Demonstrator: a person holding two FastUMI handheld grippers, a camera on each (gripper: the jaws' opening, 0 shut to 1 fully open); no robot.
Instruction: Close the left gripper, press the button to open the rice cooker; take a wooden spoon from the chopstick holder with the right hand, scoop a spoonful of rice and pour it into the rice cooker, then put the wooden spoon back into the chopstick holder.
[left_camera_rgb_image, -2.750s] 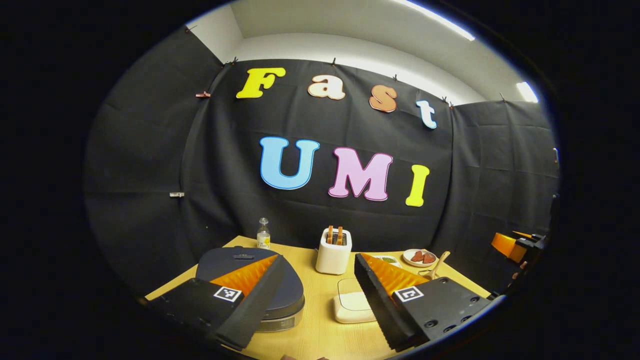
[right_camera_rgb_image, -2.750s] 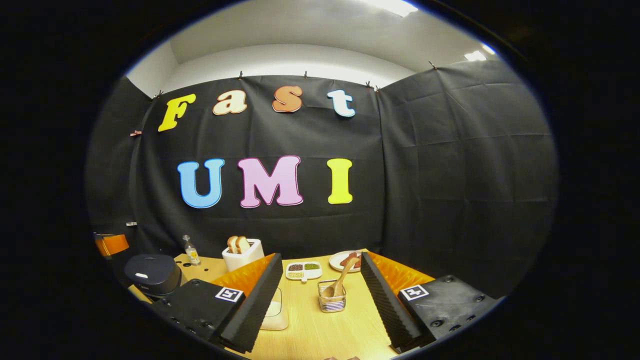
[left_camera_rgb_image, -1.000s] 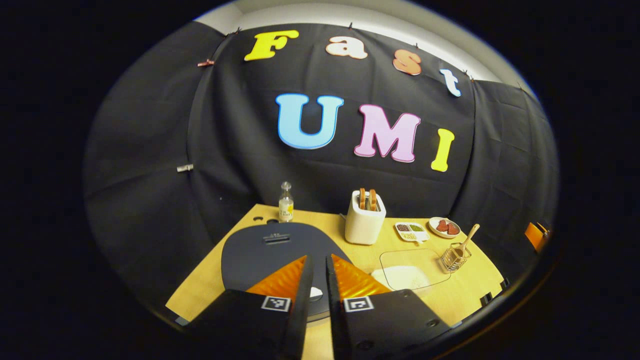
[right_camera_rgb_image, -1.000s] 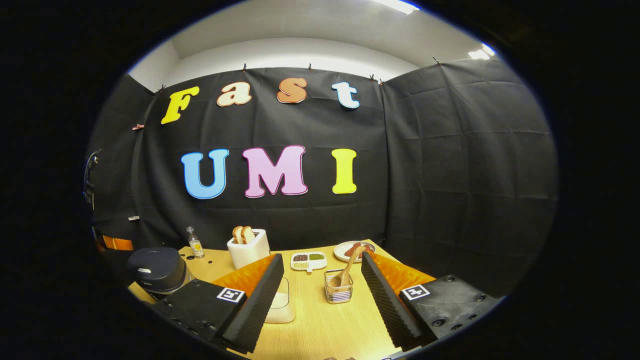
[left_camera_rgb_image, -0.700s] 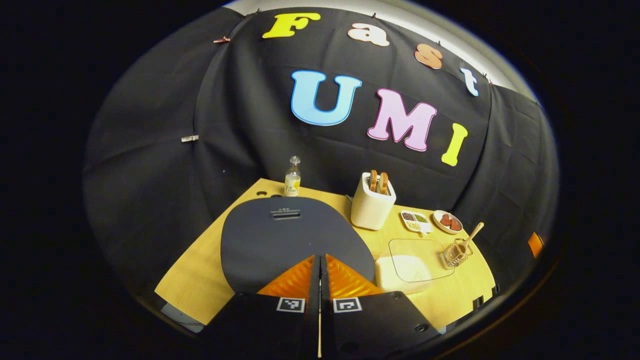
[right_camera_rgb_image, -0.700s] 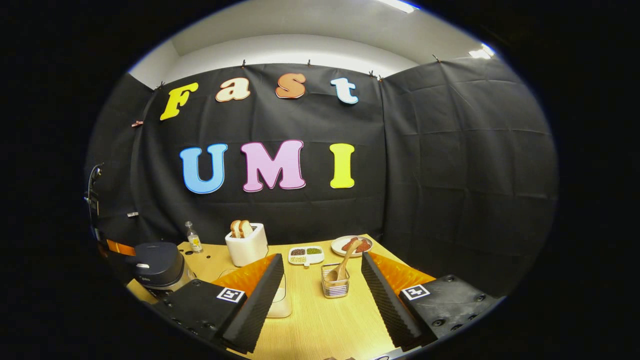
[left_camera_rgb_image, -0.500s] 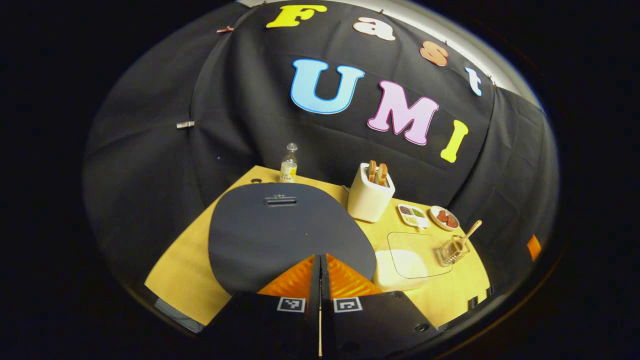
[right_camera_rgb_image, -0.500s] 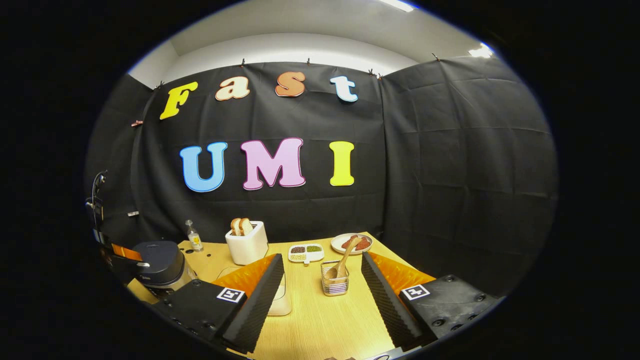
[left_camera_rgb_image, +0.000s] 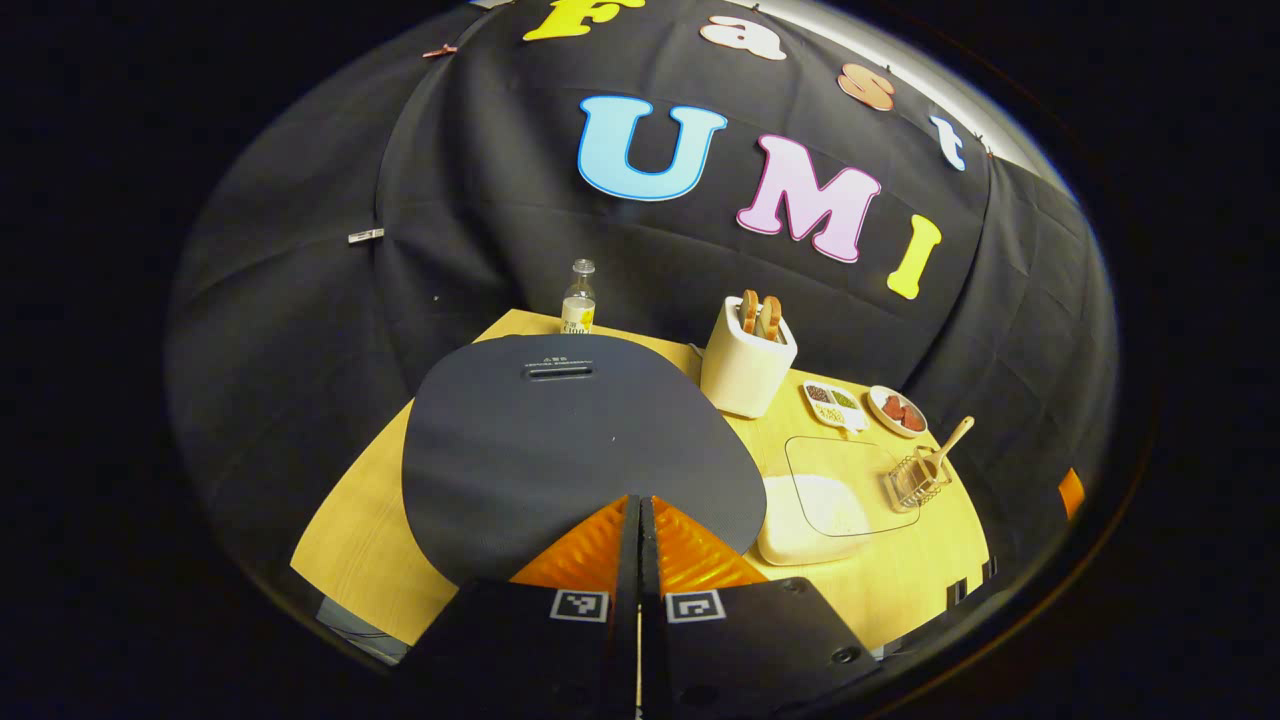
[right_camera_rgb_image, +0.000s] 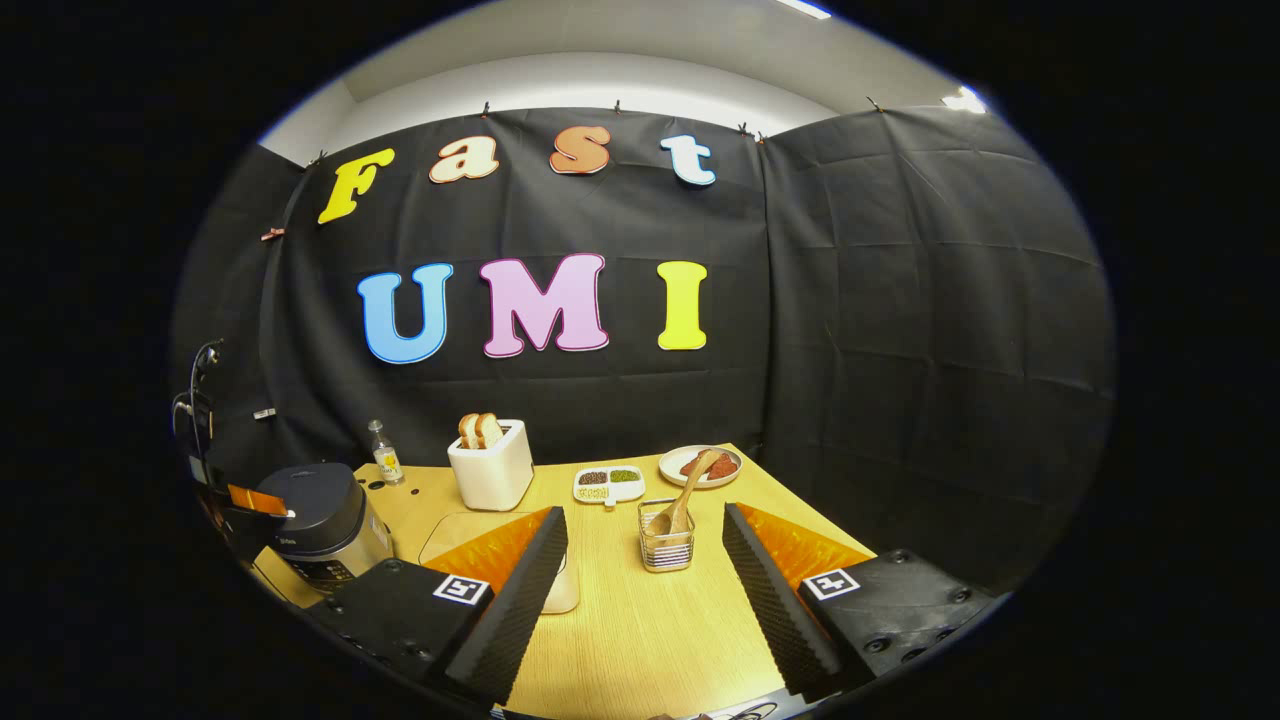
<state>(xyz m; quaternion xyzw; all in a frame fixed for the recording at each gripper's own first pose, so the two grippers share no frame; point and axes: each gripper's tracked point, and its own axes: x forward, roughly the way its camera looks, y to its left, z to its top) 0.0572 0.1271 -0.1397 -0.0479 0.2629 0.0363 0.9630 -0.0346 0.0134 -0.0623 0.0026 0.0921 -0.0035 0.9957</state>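
The dark rice cooker (left_camera_rgb_image: 575, 440) has its lid down, and my left gripper (left_camera_rgb_image: 638, 500) is shut with nothing in it, its tips at the lid's near edge; the button is hidden beneath them. In the right gripper view the rice cooker (right_camera_rgb_image: 320, 525) stands at the far left with the left gripper (right_camera_rgb_image: 262, 502) on its front rim. A wooden spoon (right_camera_rgb_image: 683, 497) leans in the wire chopstick holder (right_camera_rgb_image: 667, 548), ahead of my open right gripper (right_camera_rgb_image: 640, 535). The spoon (left_camera_rgb_image: 948, 446) and the holder (left_camera_rgb_image: 910, 482) stand at the right. Rice lies in a white container (left_camera_rgb_image: 815, 505) under a clear lid.
A white toaster (left_camera_rgb_image: 745, 358) with two bread slices stands behind the cooker, a small bottle (left_camera_rgb_image: 577, 297) at the table's back edge. A divided dish of grains (left_camera_rgb_image: 832, 400) and a plate with red pieces (left_camera_rgb_image: 896, 411) sit at the back right. The wooden table (left_camera_rgb_image: 370, 540) ends near the cooker's left.
My left gripper went from open to shut, then moved forward and down over the cooker lid. The right gripper rose slightly and stayed open.
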